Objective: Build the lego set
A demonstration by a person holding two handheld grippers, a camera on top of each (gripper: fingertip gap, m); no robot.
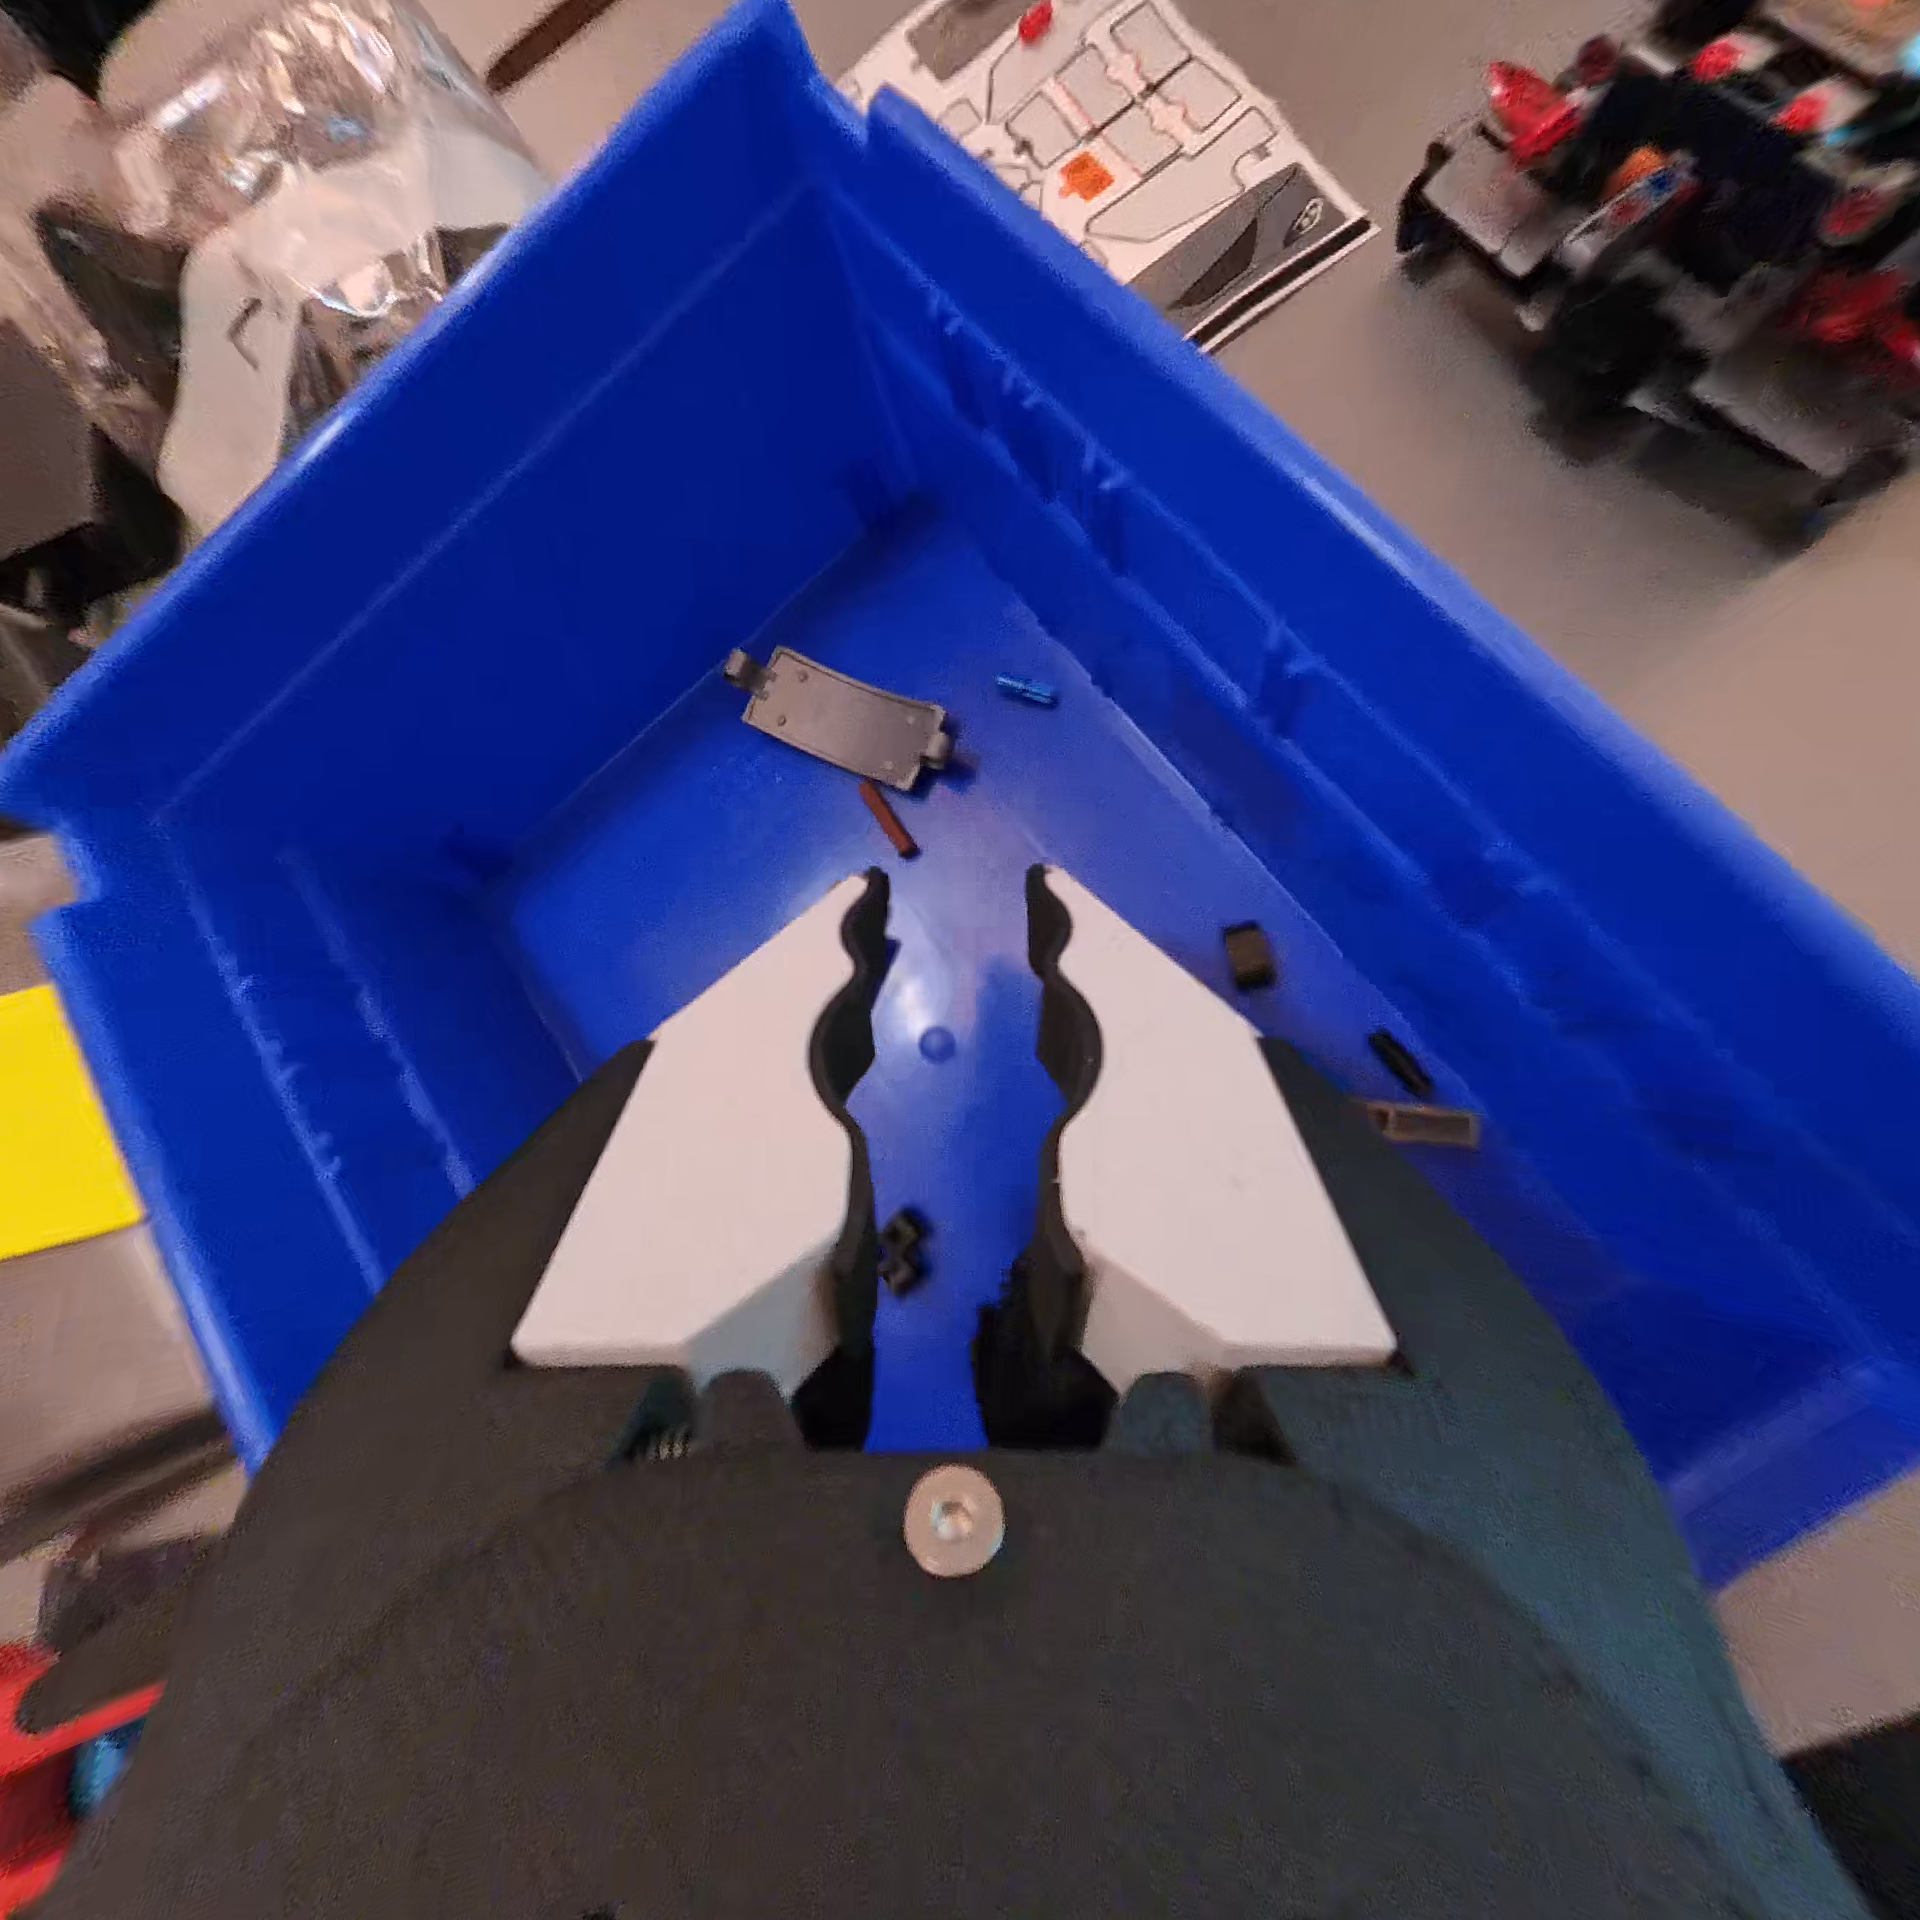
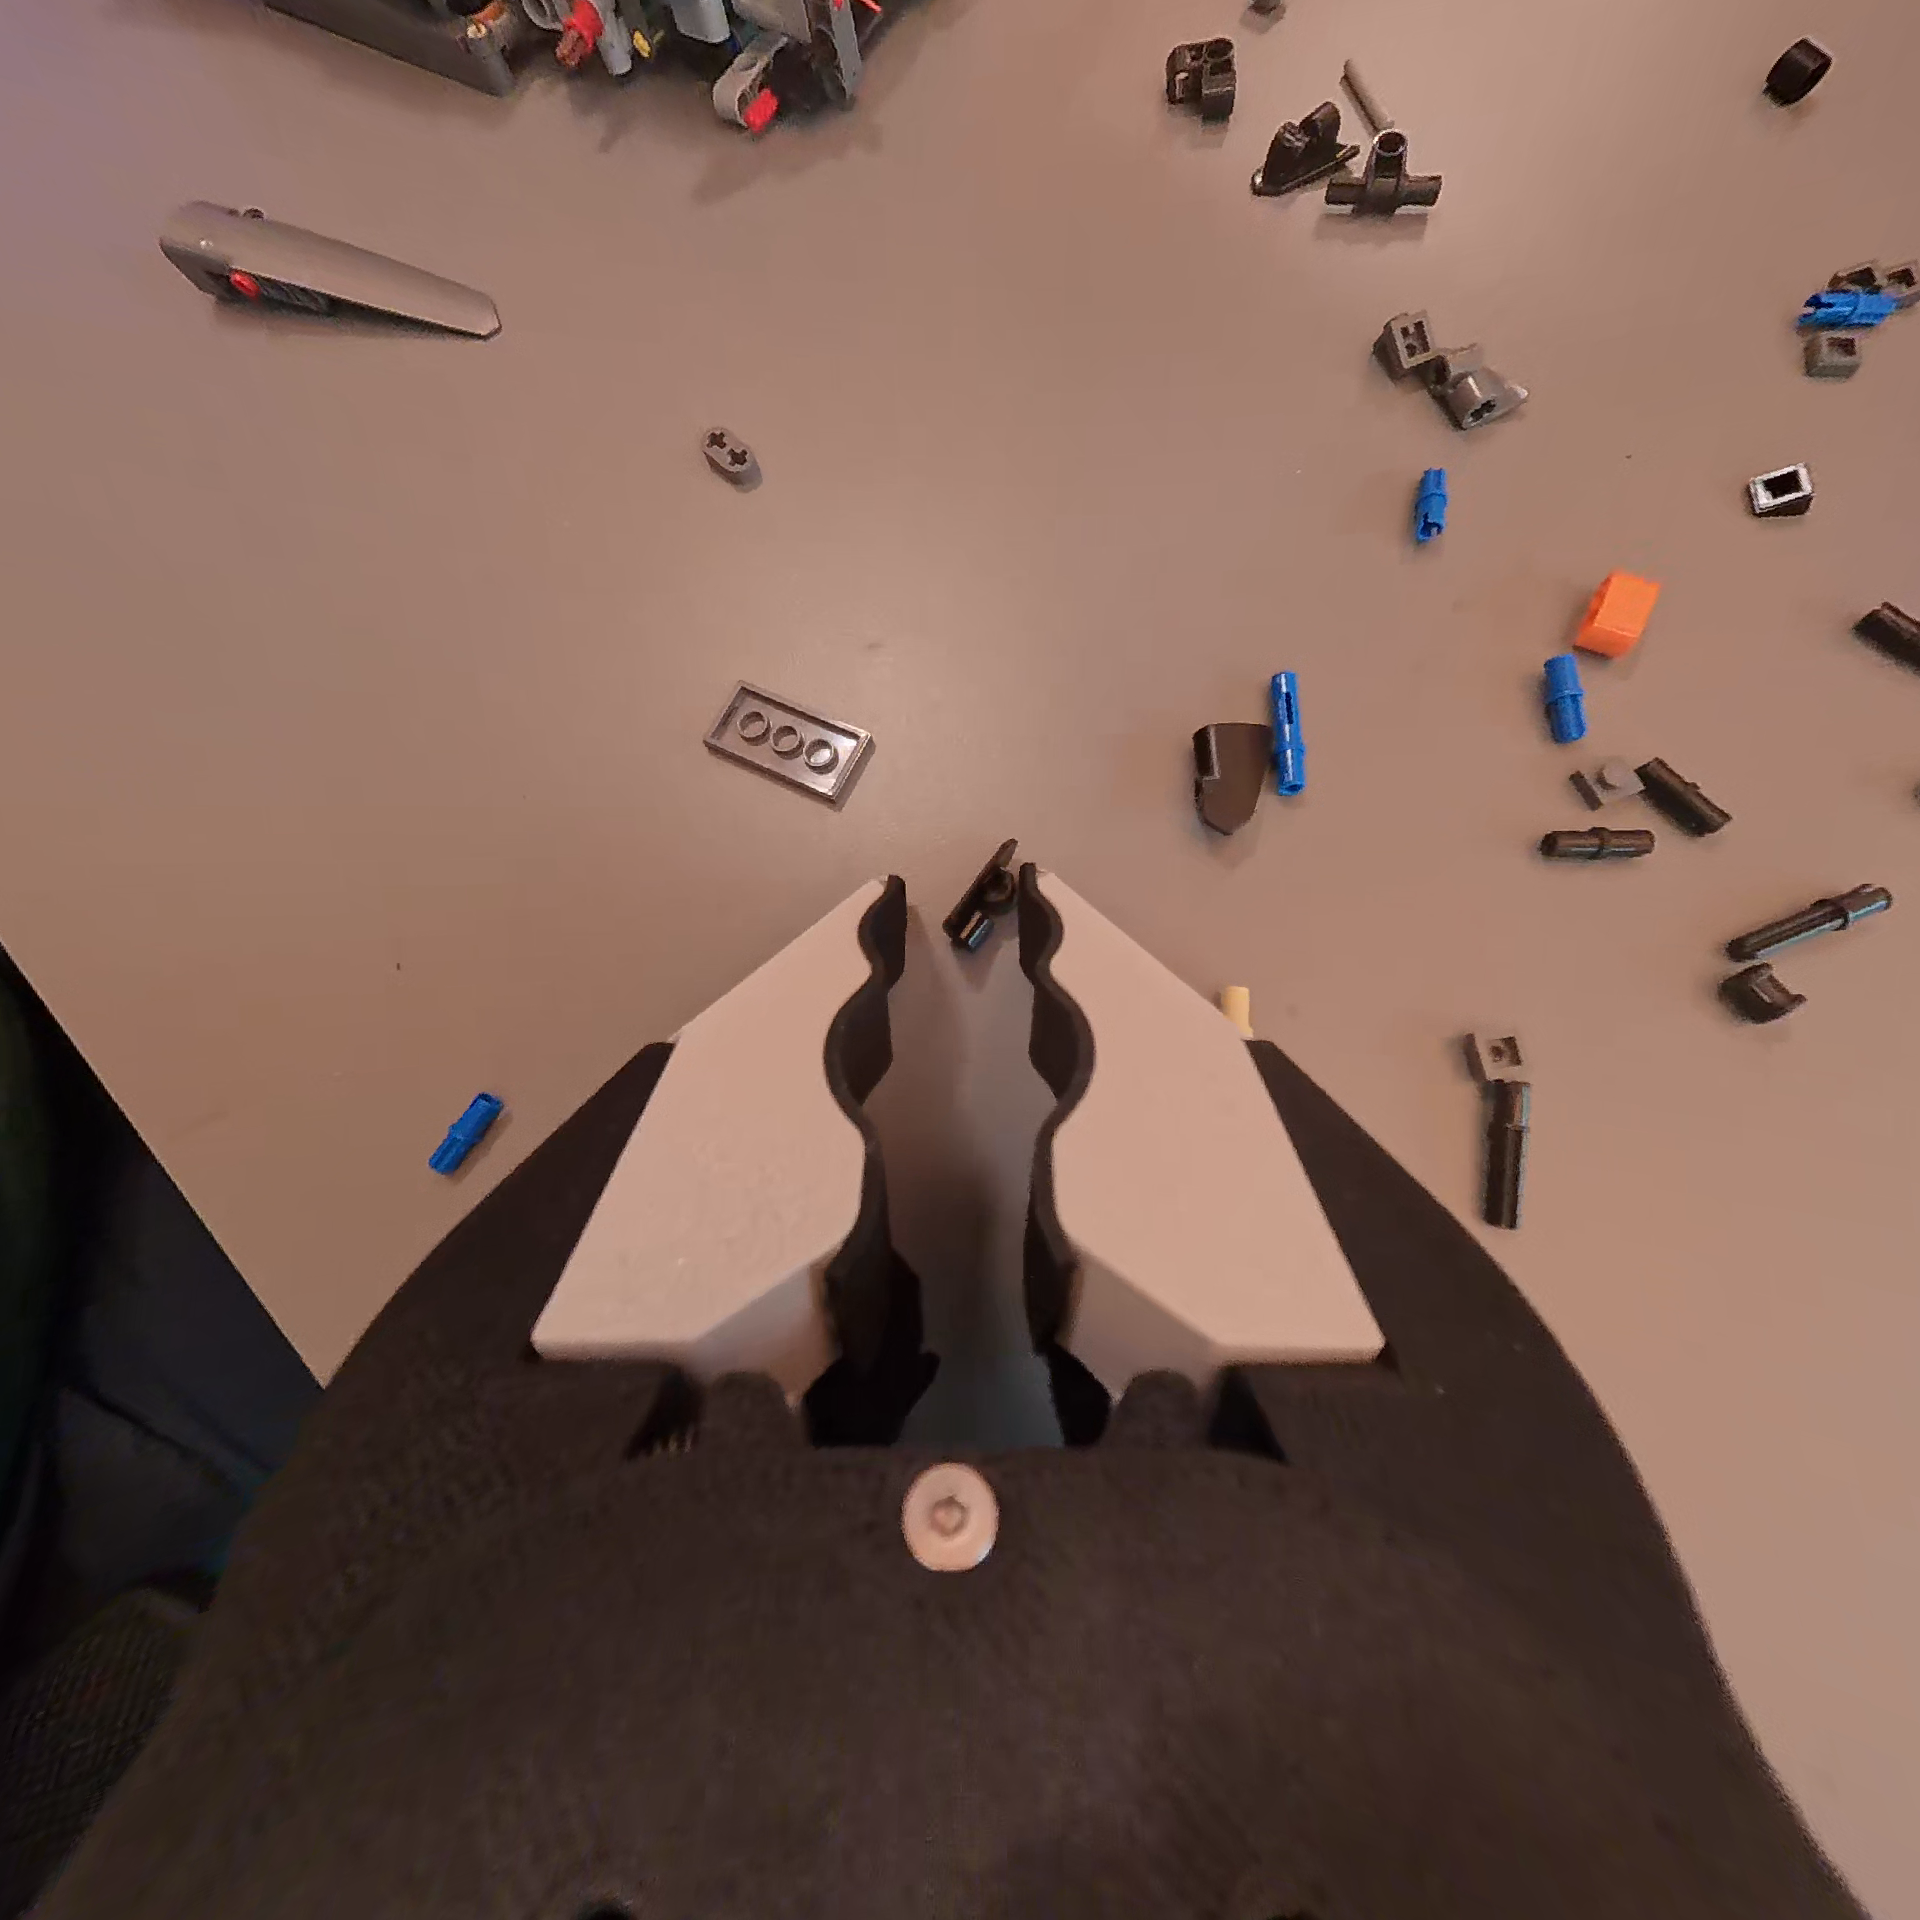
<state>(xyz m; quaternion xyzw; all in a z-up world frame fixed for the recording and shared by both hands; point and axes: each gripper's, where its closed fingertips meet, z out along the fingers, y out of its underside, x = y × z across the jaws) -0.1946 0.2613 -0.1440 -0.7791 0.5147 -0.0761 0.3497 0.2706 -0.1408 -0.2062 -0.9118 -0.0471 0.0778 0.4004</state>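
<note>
My left gripper (image 1: 956,883) is open and empty, hanging inside a blue bin (image 1: 582,436). On the bin floor lie a grey panel piece (image 1: 844,727), a brown axle (image 1: 888,819), a blue pin (image 1: 1027,689) and a small black piece (image 1: 900,1252) that shows between my fingers. My right gripper (image 2: 961,883) is open, low over the brown table. A small black piece with a blue end (image 2: 982,899) sits between its fingertips, close to the right finger. A grey plate (image 2: 788,743) lies just ahead to the left.
A partly built black and red model (image 1: 1683,260) and a sticker sheet (image 1: 1132,156) lie beyond the bin, with plastic bags (image 1: 291,187) to its left. Loose pins, connectors and an orange brick (image 2: 1616,613) scatter to my right. A grey curved panel (image 2: 327,275) lies far left. The table edge (image 2: 156,1153) runs at lower left. Across from one pair of fingers to the other is roughly 60 centimeters. To reach the grey plate (image 2: 788,743) in a straight line is about 4 centimeters for my right fingers, about 55 centimeters for my left.
</note>
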